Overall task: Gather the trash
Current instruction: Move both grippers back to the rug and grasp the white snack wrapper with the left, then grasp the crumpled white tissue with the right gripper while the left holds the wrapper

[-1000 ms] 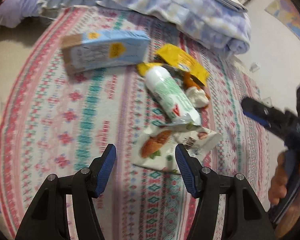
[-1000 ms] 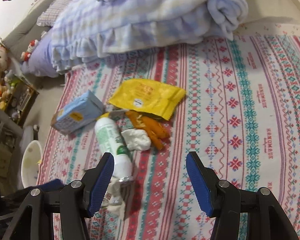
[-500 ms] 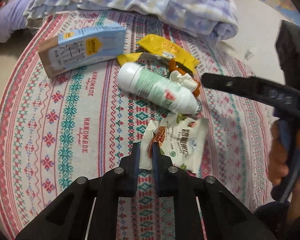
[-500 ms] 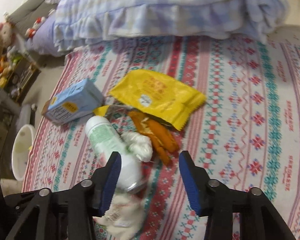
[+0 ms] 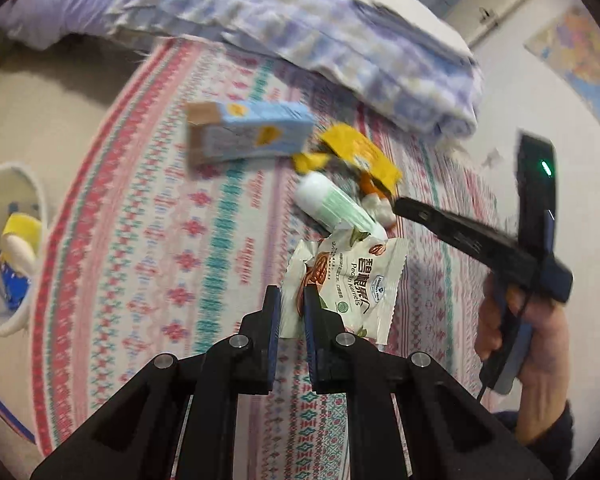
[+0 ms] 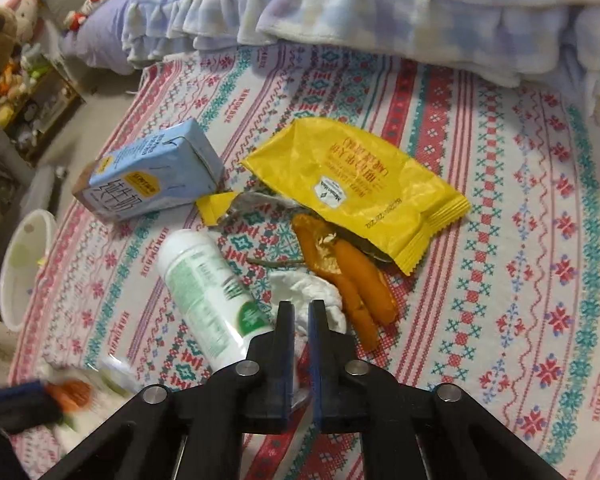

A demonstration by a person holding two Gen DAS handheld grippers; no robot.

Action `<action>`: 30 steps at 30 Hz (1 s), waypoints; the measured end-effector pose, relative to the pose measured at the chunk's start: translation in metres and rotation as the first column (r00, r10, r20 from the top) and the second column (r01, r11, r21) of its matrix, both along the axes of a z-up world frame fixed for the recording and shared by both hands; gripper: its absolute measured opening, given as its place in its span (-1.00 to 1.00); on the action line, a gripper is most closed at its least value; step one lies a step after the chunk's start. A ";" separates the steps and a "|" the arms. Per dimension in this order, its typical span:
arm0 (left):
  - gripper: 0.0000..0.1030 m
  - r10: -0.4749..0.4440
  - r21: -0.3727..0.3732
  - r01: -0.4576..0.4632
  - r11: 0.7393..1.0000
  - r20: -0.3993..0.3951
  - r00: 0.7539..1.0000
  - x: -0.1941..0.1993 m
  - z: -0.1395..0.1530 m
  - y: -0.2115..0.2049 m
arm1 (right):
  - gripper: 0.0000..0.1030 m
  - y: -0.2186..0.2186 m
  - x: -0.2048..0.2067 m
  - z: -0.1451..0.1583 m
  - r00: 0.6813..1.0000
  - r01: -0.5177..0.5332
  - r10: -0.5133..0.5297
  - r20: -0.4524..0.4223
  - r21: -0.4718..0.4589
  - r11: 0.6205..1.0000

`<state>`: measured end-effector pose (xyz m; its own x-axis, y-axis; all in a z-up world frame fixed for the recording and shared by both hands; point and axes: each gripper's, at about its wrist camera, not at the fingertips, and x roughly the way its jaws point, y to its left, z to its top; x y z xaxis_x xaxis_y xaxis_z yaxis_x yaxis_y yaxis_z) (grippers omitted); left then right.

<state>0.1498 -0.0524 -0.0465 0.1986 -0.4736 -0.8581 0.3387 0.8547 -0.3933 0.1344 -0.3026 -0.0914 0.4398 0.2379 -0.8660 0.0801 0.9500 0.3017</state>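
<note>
- The left gripper is clenched on the edge of a white pecan wrapper, which hangs above the patterned bedspread.
- The right gripper has just been closing; its jaws now stand nearly together over a crumpled white tissue. Whether they pinch it I cannot tell.
- A white-and-green bottle lies at the right gripper's ten o'clock, touching the tissue.
- Orange peel lies at its one o'clock, partly under a yellow wrapper.
- A blue milk carton lies at eleven o'clock.
- A white bin stands off the bed at the left gripper's nine o'clock.
- A folded checked blanket lies at twelve.
</note>
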 end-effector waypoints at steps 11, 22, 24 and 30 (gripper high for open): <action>-0.76 0.124 -0.033 -0.125 0.992 -0.043 0.991 0.023 0.007 0.050 | -0.81 -0.001 -0.002 0.008 0.999 0.032 -0.032 0.002 -0.025 0.999; -0.76 0.133 -0.037 -0.136 0.990 -0.068 0.989 0.025 0.003 0.059 | -0.58 0.026 0.006 -0.022 0.998 -0.014 0.013 -0.057 -0.025 1.000; -0.76 0.138 -0.040 -0.141 0.989 -0.071 0.988 0.026 0.003 0.061 | -0.57 0.031 0.006 -0.026 0.998 -0.029 0.026 -0.065 -0.043 0.999; -0.76 0.149 -0.045 -0.152 0.987 -0.077 0.986 0.028 0.004 0.065 | -0.10 0.023 0.003 -0.011 1.000 0.004 -0.005 -0.020 -0.047 0.999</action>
<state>0.1778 0.0129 -0.0428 0.2087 -0.4864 -0.8485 0.1765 0.8720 -0.4565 0.1371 -0.2800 -0.1023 0.4235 0.1946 -0.8848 0.0903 0.9627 0.2550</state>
